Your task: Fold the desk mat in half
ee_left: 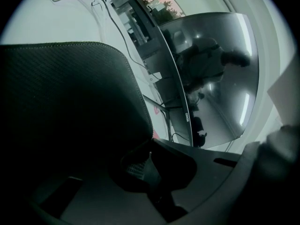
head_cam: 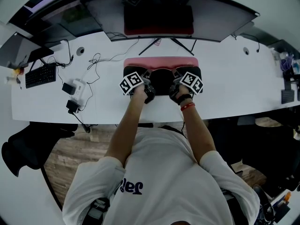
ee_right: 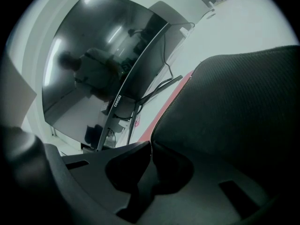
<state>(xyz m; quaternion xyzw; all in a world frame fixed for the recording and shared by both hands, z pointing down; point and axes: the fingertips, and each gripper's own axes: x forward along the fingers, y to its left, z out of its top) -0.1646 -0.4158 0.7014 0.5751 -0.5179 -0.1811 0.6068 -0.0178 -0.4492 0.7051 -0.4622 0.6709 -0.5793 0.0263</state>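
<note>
Hand-held gripper L [ee_left: 149,154] + hand-held gripper R [ee_right: 150,145]: clamping shut on desk mat [head_cam: 161,81] edge, holding it raised near monitor [head_cam: 159,20]; folding prob. approx midway, laying flat + aligning yet to do.

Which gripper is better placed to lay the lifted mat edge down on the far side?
Neither, really: the left gripper and right gripper are both shut on the desk mat's lifted edge, side by side, so they should likely carry it over together.
</note>
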